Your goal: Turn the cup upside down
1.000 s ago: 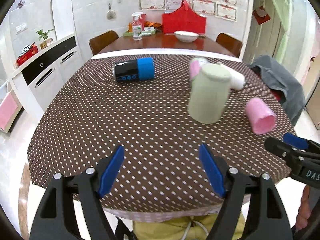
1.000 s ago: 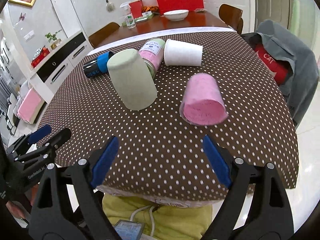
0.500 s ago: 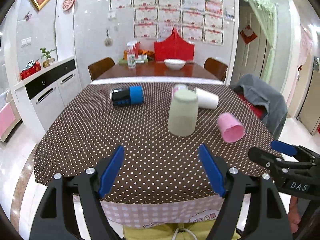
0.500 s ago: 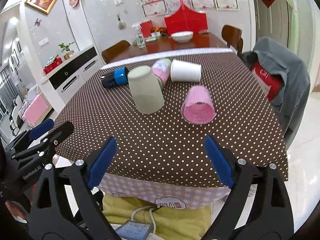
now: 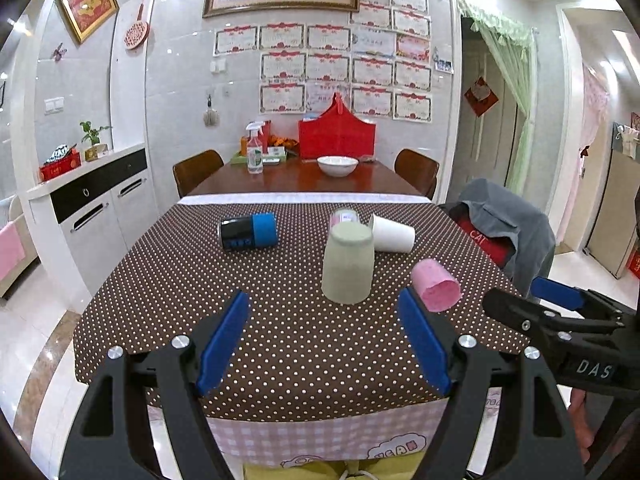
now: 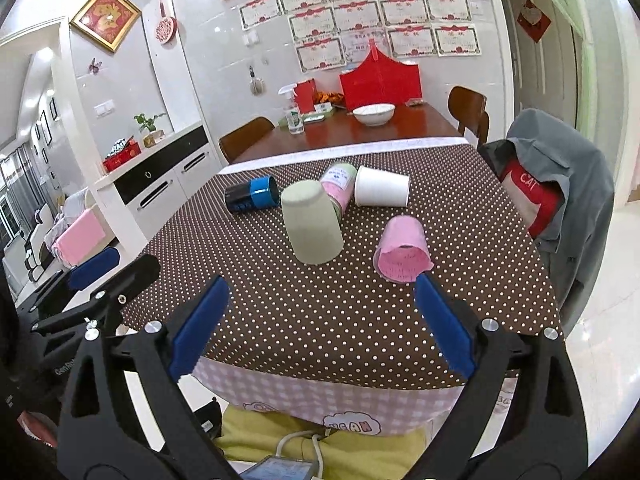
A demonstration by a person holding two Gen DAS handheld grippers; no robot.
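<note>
Table, brown dotted cloth (image 5: 160, 300). One pale green cup (image 5: 348, 266), mouth down, centre. Lying on sides: one pink cup (image 5: 436, 286), one white cup (image 5: 392, 234), one pink-labelled jar (image 6: 340, 182), one blue-capped black can (image 5: 248, 232). My left tongs (image 5: 324, 344) and right tongs (image 6: 322, 326): both spread wide, holding nothing, at the near edge.

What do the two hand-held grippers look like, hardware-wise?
Both match: black plastic frames with triangular cutouts, silver screws at the joints, and flat blue pads lining the two fingers. The left hand-held gripper shows partial white lettering "GenRobo" in the right wrist view; the right hand-held gripper shows white "DAS" on its body in the left wrist view. No cables are visible on either.
</note>
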